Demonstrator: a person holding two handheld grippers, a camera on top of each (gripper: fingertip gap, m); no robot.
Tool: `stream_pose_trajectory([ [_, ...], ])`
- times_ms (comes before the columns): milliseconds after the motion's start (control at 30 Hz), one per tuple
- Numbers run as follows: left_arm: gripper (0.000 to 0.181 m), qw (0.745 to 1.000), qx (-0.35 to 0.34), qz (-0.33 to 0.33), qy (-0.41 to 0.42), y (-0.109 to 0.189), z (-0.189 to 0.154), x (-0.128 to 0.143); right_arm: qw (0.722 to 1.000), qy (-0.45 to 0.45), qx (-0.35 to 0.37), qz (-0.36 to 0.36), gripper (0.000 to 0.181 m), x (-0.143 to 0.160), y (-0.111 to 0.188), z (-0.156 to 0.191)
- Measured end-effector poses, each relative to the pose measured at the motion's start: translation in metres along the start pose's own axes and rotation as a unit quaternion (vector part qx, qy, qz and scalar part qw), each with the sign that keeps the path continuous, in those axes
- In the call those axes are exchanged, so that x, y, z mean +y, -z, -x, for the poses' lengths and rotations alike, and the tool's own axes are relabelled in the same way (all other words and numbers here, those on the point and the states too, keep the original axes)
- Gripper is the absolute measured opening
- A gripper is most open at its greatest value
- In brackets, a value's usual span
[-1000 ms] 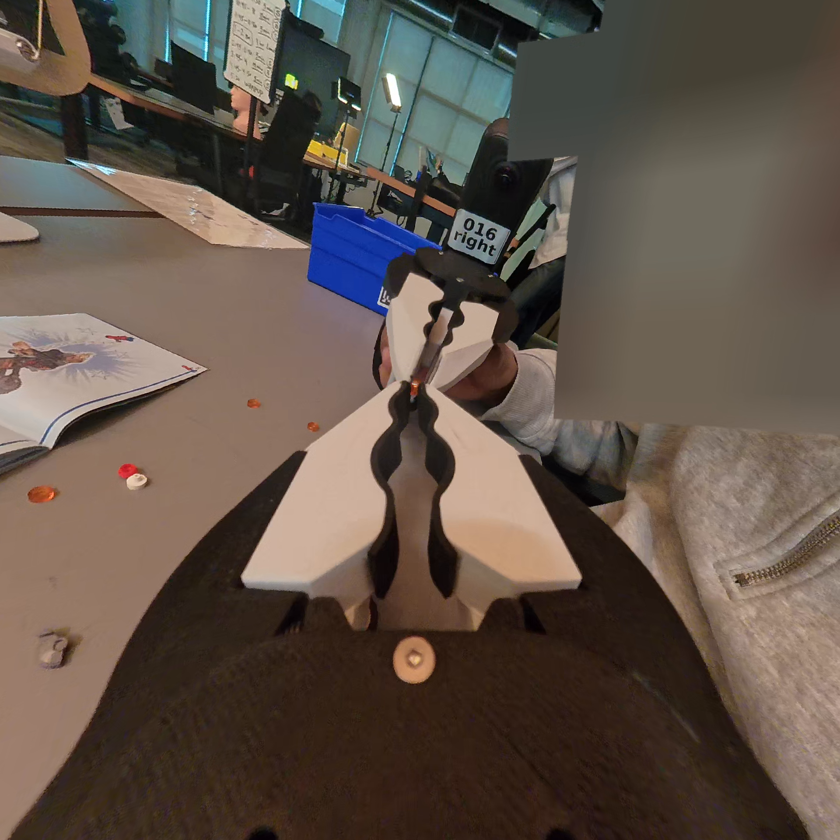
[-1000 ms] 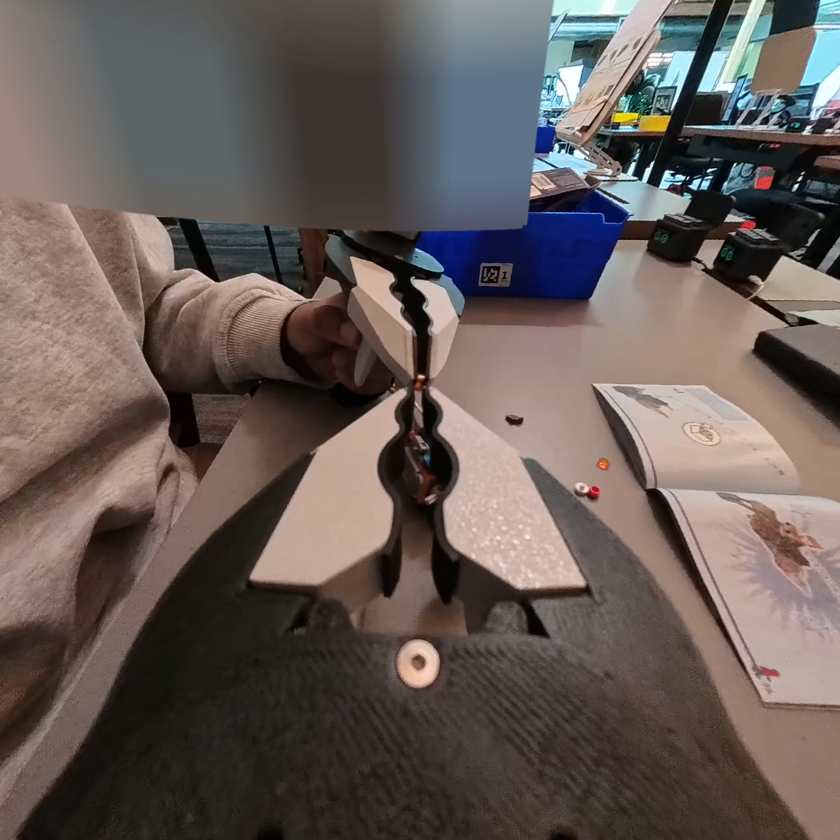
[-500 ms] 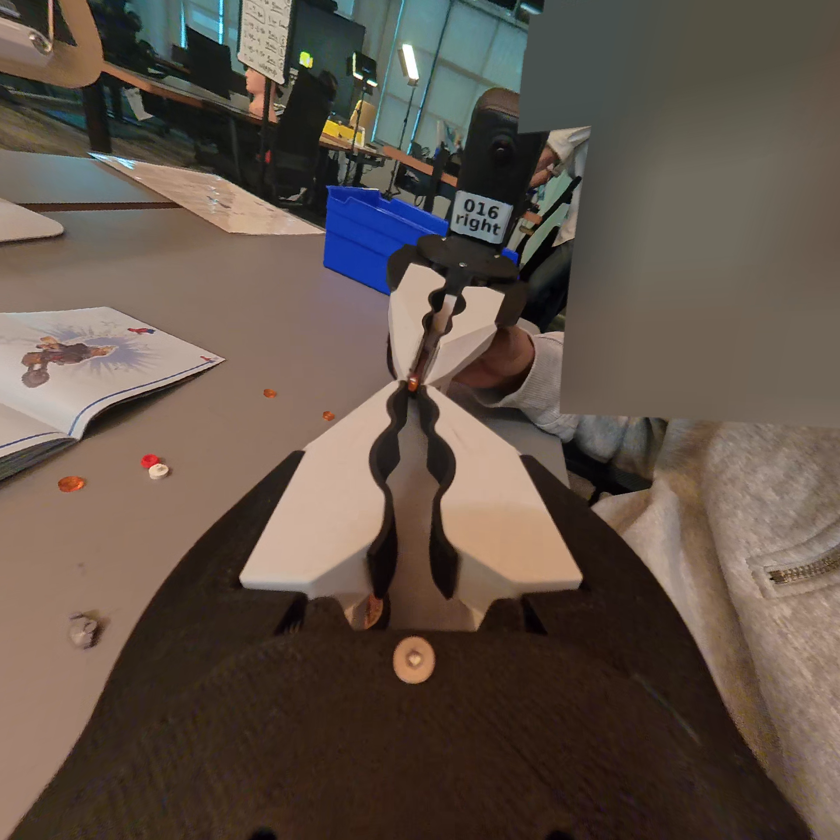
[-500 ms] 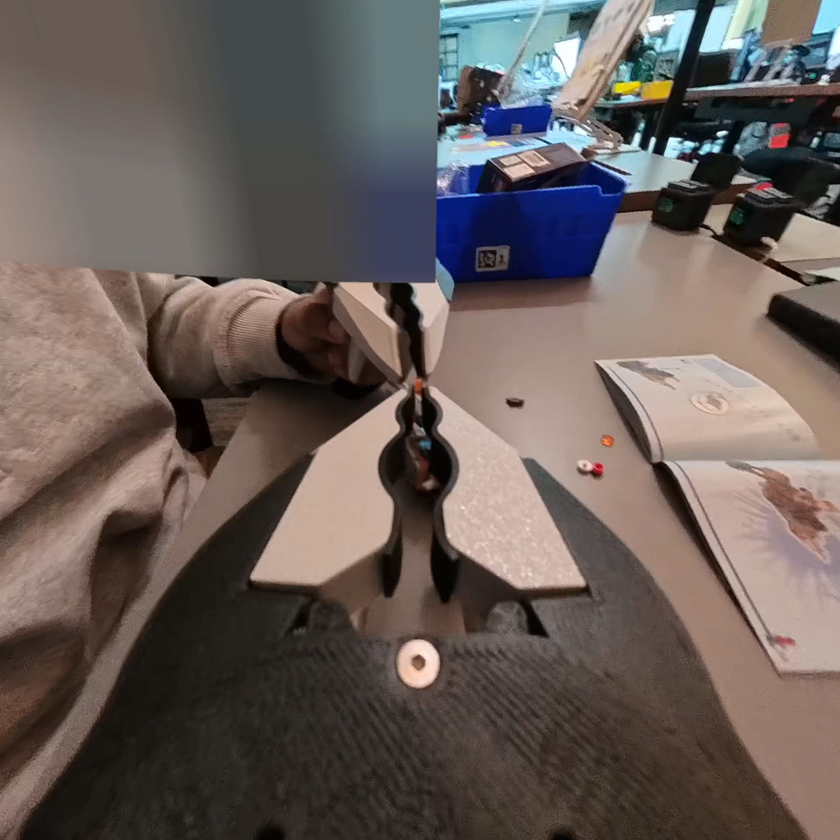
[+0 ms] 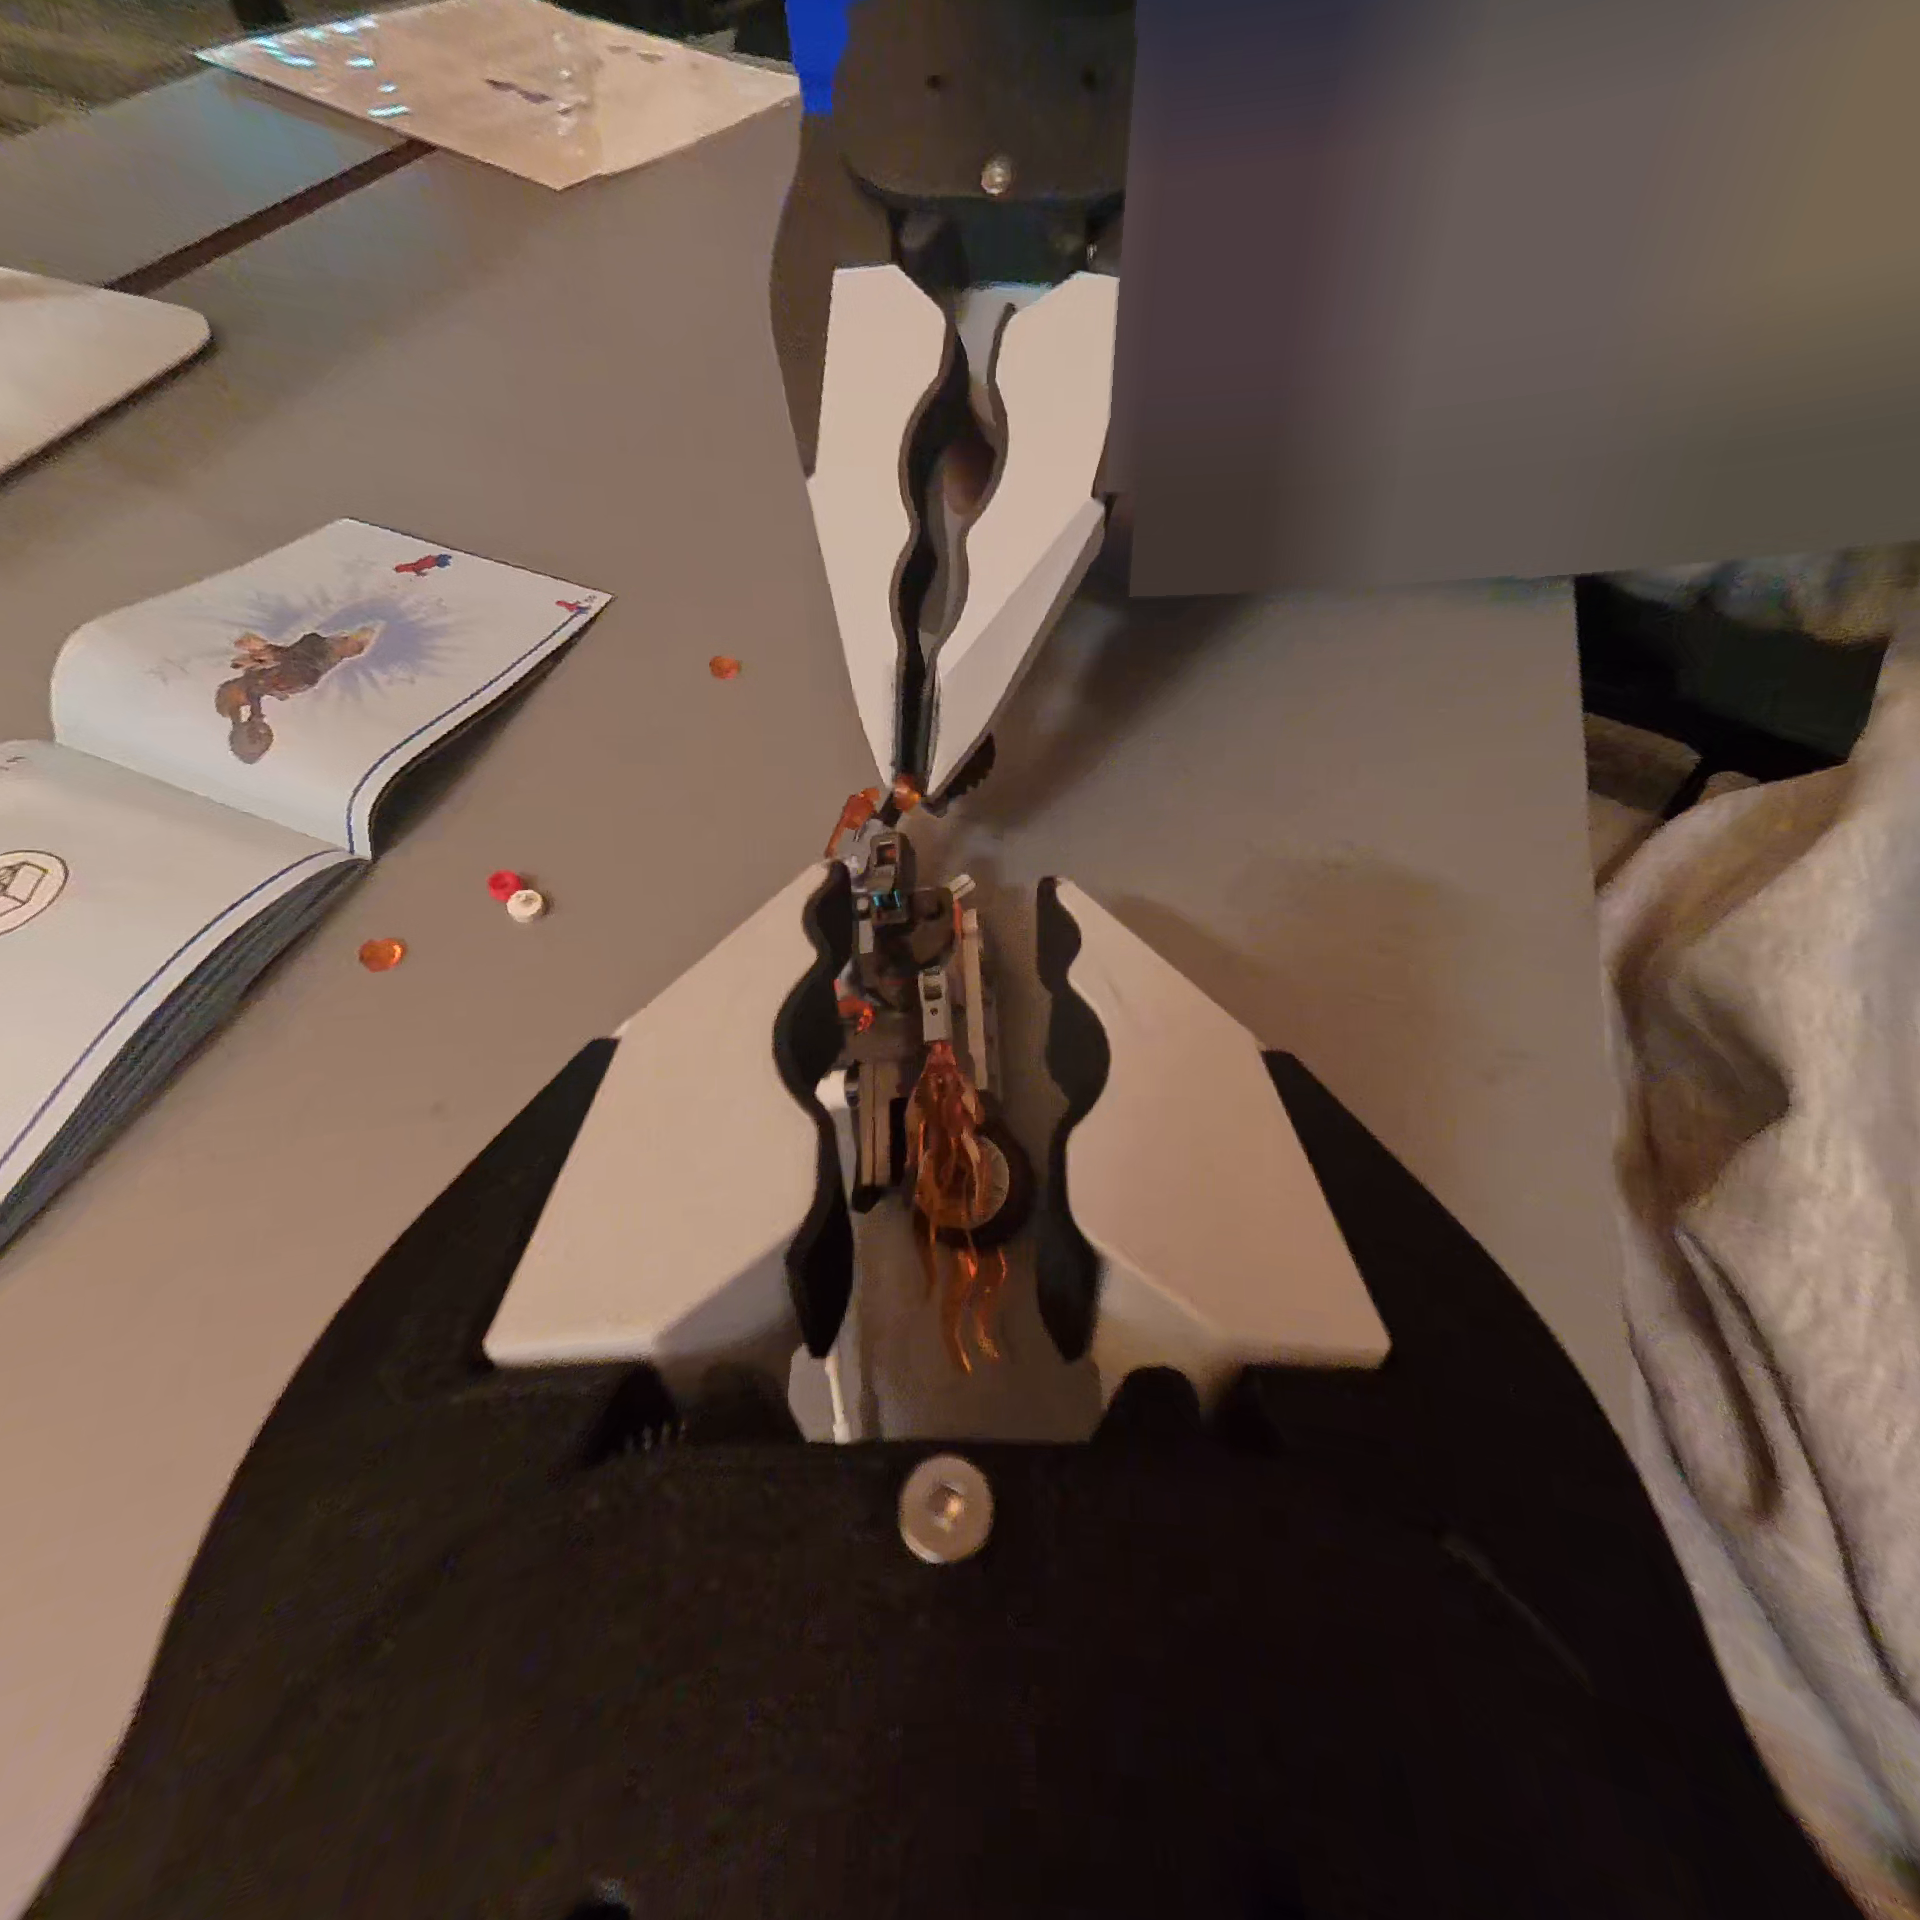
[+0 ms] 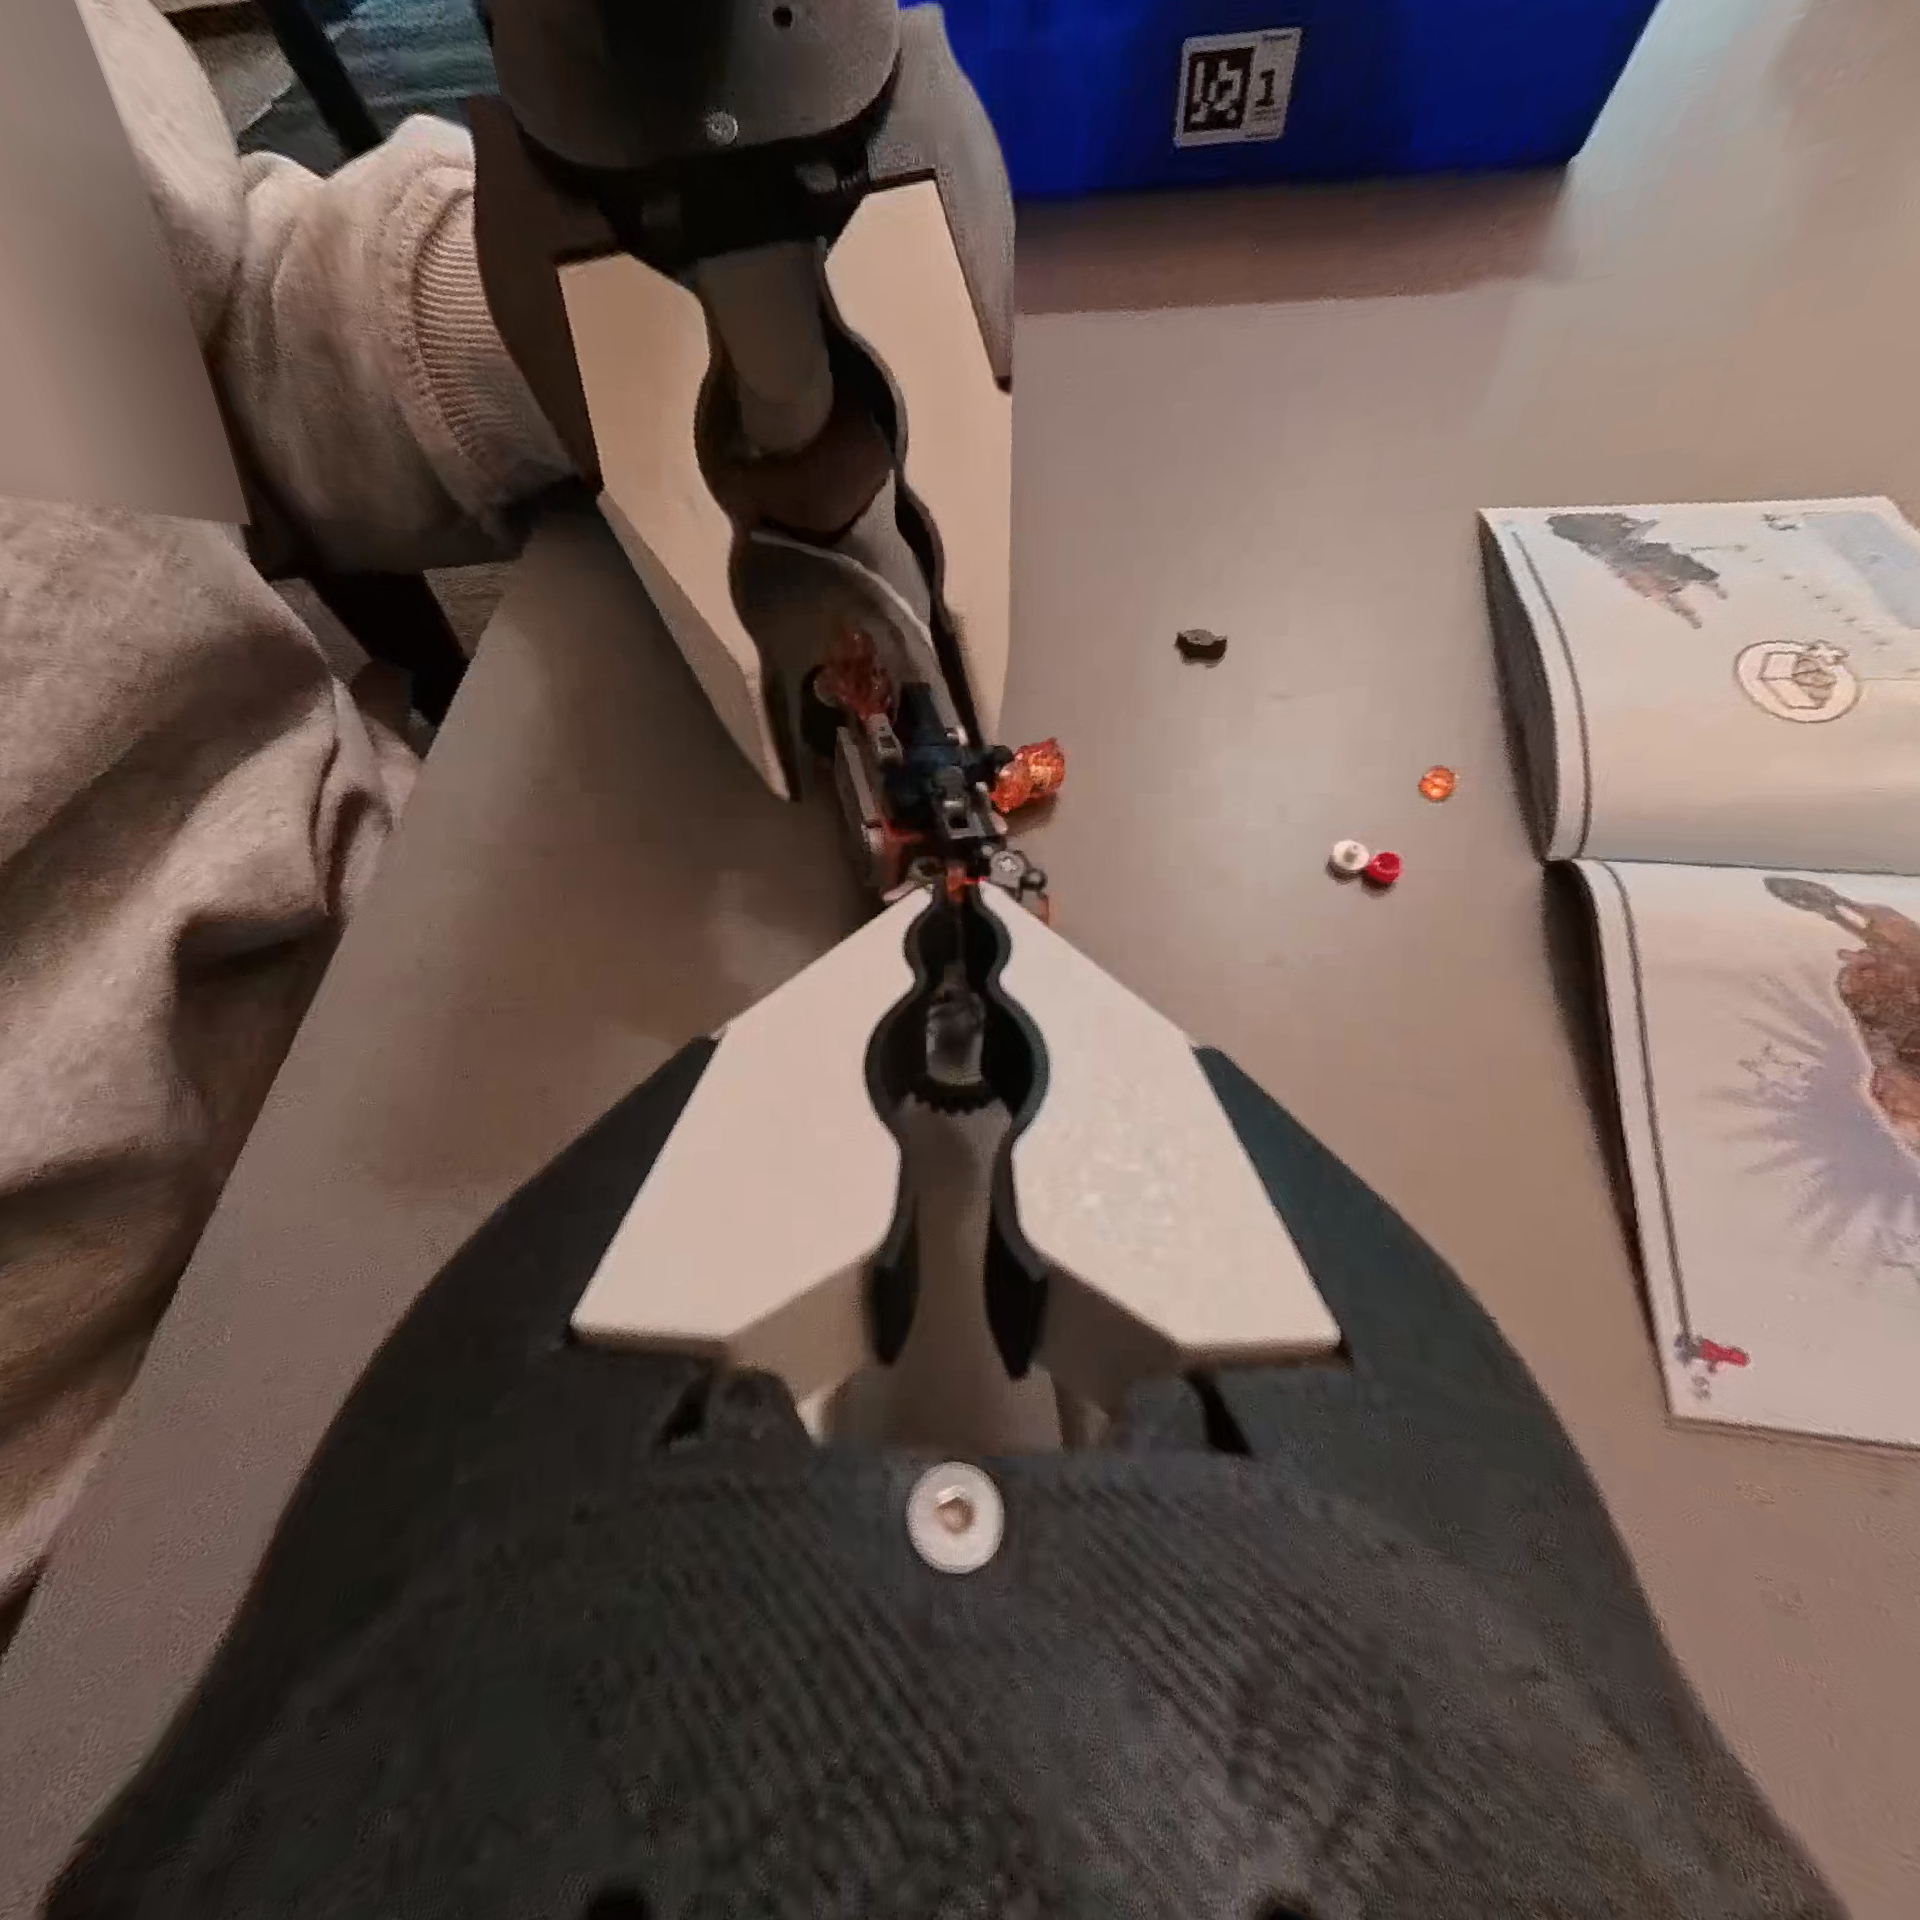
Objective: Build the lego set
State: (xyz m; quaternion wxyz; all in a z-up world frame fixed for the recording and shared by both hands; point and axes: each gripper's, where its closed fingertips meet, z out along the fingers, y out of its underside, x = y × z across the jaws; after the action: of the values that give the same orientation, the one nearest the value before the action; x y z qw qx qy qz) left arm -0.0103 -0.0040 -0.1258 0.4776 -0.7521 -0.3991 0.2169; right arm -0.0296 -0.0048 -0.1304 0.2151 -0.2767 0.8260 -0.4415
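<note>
The lego model (image 5: 904, 1039), a small grey and black bike with orange flame parts, lies low over the grey table (image 5: 1299, 831). My left gripper (image 5: 940, 883) is open, with the model between its fingers, close against the left one. My right gripper (image 5: 920, 774) comes from the far side, shut at its tips on the model's front end, by small orange pieces. In the right wrist view my right gripper (image 6: 961, 904) pinches the model (image 6: 935, 800), and the open left gripper (image 6: 883, 758) straddles its far part. I cannot tell whether the model rests on the table.
An open instruction booklet (image 5: 260, 748) (image 6: 1714, 727) lies beside the work spot. Loose studs lie near it: red and white (image 6: 1364, 862), orange (image 6: 1438, 782), dark (image 6: 1200, 643). A blue bin (image 6: 1455, 94) stands behind. A person's grey sleeve (image 6: 343, 343) is at the table edge. The grippers are tip to tip, or close to it.
Both grippers have tipped down towards the table. My left gripper has opened, and the model now sits between its fingers. My right gripper now pinches the model at its tips, not deep in its jaws.
</note>
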Motion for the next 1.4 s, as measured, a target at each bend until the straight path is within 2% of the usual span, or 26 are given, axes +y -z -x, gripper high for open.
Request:
stream_pose_trajectory([
  [233, 0.03, 0.999, -0.002, 0.004, -0.04, 0.0, -0.004, -0.001, 0.998, 0.018, -0.064, 0.021, 0.0, 0.004, -0.003, -0.002],
  [600, 0.027, 0.999, 0.019, 0.012, -0.027, -0.002, -0.006, 0.004, 0.994, 0.037, -0.104, 0.009, 0.0, 0.003, -0.008, 0.001],
  [733, 0.027, 1.0, 0.019, -0.004, 0.001, 0.002, 0.0, 0.0, 0.994, 0.036, -0.106, -0.003, 0.0, 0.001, -0.006, 0.0],
  [900, 0.007, 0.997, 0.028, -0.006, 0.072, 0.003, 0.01, 0.002, 0.993, 0.039, -0.108, -0.003, 0.0, 0.002, -0.007, 0.001],
  [1400, 0.005, 0.988, 0.055, 0.005, 0.146, -0.004, 0.009, 0.005, 0.994, 0.047, -0.097, -0.003, 0.0, 0.001, -0.01, 0.001],
])
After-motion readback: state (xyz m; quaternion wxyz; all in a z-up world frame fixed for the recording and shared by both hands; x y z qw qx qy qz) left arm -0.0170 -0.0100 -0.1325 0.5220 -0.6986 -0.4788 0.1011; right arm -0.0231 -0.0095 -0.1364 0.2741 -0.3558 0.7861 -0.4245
